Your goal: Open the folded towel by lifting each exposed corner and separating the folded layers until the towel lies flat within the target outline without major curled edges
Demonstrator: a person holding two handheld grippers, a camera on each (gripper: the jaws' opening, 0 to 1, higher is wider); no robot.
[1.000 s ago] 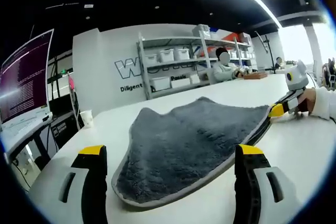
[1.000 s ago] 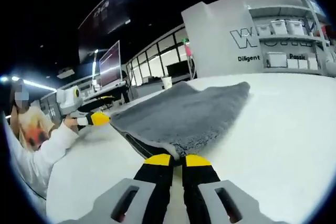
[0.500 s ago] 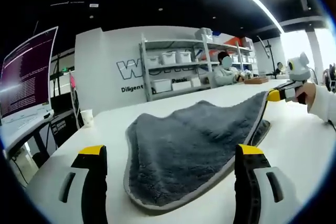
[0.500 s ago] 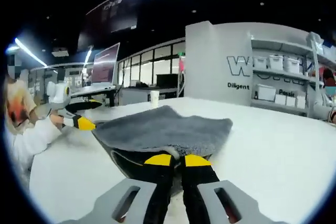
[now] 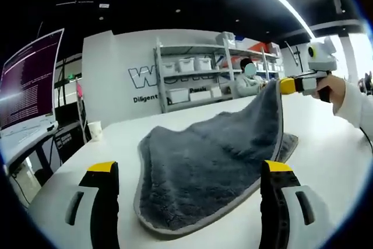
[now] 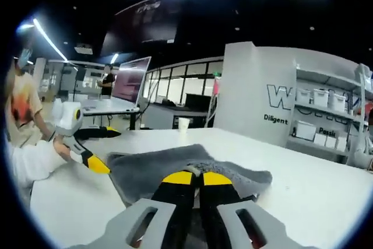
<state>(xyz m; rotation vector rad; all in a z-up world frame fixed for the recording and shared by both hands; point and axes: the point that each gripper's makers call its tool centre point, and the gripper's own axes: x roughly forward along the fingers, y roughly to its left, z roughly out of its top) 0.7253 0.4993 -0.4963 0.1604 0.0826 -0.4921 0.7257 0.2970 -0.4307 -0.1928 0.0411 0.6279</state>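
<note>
A grey towel lies folded on the white table straight ahead in the left gripper view. My left gripper stands open at the towel's near edge, one yellow-tipped jaw on each side and nothing between them. My right gripper comes in from the right, shut on a towel corner and holding it well above the table, so the top layer rises steeply. In the right gripper view my right gripper pinches that corner of the towel. Beyond it, my left gripper rests low on the table.
A monitor stands at the left table edge, with a paper cup nearby. Shelves with white bins line the back wall, and a seated person is there. A person's sleeve shows at left.
My right gripper has raised the towel corner from table height to well above it, peeling the top layer up. My left gripper has stayed open in place.
</note>
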